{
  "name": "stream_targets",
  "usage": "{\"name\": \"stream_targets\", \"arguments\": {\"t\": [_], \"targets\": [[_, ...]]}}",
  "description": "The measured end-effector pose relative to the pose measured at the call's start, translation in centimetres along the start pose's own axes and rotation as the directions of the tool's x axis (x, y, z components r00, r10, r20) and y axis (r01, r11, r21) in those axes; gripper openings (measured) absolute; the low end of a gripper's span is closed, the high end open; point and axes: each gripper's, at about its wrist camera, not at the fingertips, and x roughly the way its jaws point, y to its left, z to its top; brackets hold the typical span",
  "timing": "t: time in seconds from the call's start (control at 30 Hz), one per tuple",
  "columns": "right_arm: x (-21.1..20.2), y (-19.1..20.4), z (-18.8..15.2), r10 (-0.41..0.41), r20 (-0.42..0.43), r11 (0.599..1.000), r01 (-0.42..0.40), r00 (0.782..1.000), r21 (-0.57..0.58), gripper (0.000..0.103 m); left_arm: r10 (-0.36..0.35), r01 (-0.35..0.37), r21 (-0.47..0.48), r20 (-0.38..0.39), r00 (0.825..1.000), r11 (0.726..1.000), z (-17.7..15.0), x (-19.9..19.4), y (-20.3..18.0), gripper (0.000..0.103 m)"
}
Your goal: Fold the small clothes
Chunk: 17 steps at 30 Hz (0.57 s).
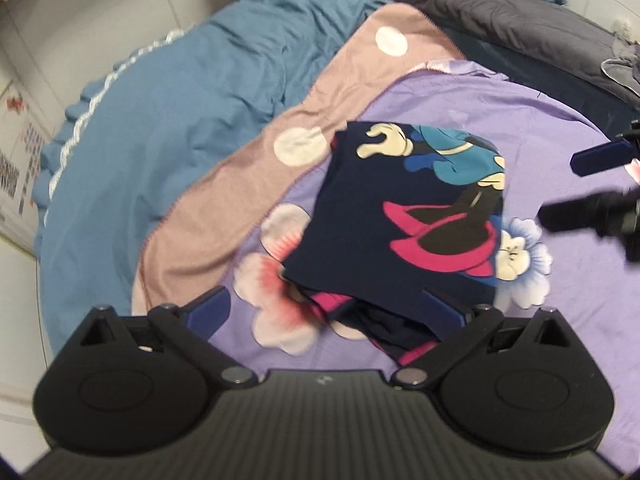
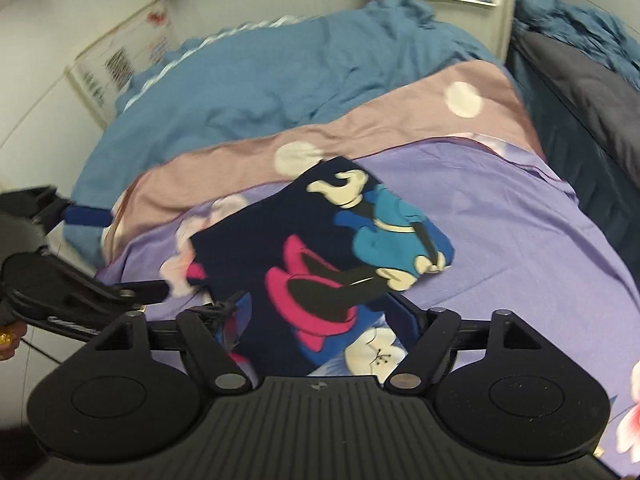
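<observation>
Now garment [image 1: 404,216] — between spread fingers [image 1: 212,308]

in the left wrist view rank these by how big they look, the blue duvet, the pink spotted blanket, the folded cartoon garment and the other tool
1. blue duvet
2. pink spotted blanket
3. folded cartoon garment, though it lies nearer the camera, so its rank is unsure
4. right tool, cut off at the frame edge
</observation>
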Motion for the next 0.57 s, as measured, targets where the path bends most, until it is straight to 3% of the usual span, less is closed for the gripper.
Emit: {"name": "stream_targets", "arguments": {"t": [0.2,0.33,0.57], "targets": [[0.8,0.6,0.0,-0.022,-0.060,1.000,0.022,0.998,0.001,0.103,0.015,-0.015,0.015,-0.020,1.000,1.000,0.1,0.1,-1.3,0.103],[1.3,1.1,0.0,-0.049,-0.081,0.999,0.049,0.996,-0.007,0.103,-0.020,0.020,0.000,0.004,1.000,1.000,-0.2,-0.2,-1.1,0.102],[1.6,2.0,0.3,-0.077,-0.099,0.997,0.073,0.992,-0.038,0.103,0.036,-0.036,0.004,0.003,0.999,0.999,-0.2,-0.3,-0.8,0.102]]}}
